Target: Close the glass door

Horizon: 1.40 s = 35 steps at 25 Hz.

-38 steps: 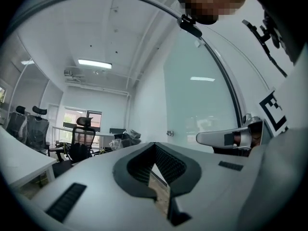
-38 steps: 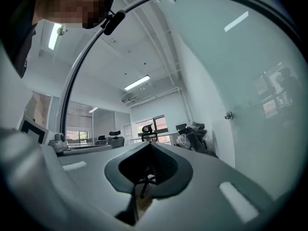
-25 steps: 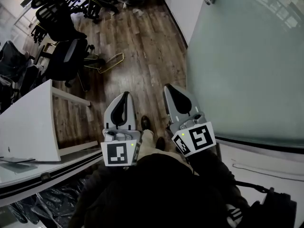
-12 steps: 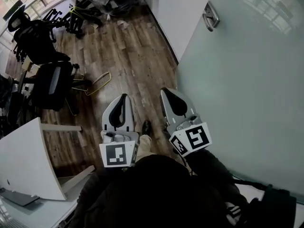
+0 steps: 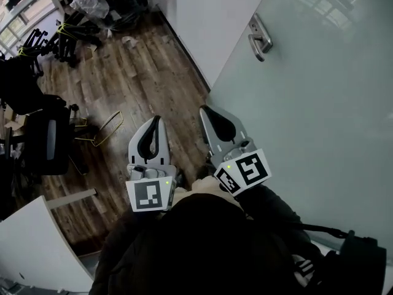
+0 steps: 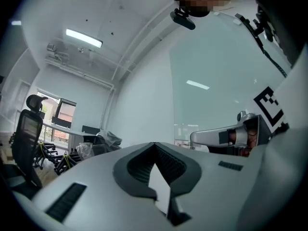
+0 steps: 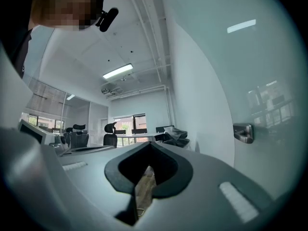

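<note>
Two office chairs (image 5: 37, 134) and a yellow wire frame (image 5: 101, 128) stand well to the left on the wood floor (image 5: 135, 72), which lies bare ahead of the person. The left gripper (image 5: 158, 125) is held low over that floor, its jaws together with nothing between them. Just beside it, the right gripper (image 5: 212, 115) is likewise closed and empty. It is the nearer one to the glass door (image 5: 319, 103), the frosted pane that fills the whole right side. The pane's near edge runs away from the right gripper toward the white wall (image 5: 202, 17), and the door handle (image 5: 258, 39) sits on the glass ahead and to the right of it, well apart. By my reading, the coming move belongs to the right gripper, travelling forward and rightward to the handle or pane. The way looks unobstructed, though the narrow space between door edge and wall leaves little margin.
</note>
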### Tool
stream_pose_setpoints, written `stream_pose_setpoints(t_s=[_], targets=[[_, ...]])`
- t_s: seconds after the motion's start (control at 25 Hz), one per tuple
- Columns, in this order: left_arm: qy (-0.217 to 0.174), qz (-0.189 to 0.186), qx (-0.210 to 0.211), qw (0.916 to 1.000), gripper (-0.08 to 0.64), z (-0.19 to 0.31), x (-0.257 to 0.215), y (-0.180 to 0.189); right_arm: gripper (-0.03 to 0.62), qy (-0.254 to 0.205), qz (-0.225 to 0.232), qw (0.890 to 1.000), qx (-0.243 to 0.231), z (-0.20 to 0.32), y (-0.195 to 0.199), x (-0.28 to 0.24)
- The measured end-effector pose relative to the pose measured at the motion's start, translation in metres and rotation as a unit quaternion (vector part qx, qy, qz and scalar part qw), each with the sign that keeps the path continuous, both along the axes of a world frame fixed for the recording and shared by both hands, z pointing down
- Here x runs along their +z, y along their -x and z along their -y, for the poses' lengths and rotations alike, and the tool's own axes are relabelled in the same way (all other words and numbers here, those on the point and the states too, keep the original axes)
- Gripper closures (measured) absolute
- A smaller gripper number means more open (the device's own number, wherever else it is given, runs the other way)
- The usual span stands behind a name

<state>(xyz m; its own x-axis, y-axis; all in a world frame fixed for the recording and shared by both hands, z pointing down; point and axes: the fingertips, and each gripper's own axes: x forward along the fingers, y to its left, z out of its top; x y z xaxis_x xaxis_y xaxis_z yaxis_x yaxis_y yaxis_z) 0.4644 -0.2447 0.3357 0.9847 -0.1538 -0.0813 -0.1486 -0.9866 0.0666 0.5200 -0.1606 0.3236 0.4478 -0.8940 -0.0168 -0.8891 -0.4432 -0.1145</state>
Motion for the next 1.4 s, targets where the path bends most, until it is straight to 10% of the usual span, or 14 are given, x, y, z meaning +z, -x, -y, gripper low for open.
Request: stream_pose_setpoints(t_s=[0.56, 0.84, 1.4], targets=[[-0.022, 0.013, 0.074, 0.9969, 0.563, -0.027, -0.007, -0.184, 0.591, -0.02, -0.006, 0.998, 0.055, -0.021, -0.159, 0.006], [-0.056, -0.013, 0.125, 0.9905, 0.563, -0.06, -0.026, -0.291, 0.591, -0.029, -0.08, 0.993, 0.086, -0.045, -0.252, -0.047], [-0.036, -0.023, 0.207, 0.9774, 0.563, -0.094, -0.027, -0.387, 0.528, 0.095, -0.107, 0.969, 0.202, -0.085, -0.326, -0.024]])
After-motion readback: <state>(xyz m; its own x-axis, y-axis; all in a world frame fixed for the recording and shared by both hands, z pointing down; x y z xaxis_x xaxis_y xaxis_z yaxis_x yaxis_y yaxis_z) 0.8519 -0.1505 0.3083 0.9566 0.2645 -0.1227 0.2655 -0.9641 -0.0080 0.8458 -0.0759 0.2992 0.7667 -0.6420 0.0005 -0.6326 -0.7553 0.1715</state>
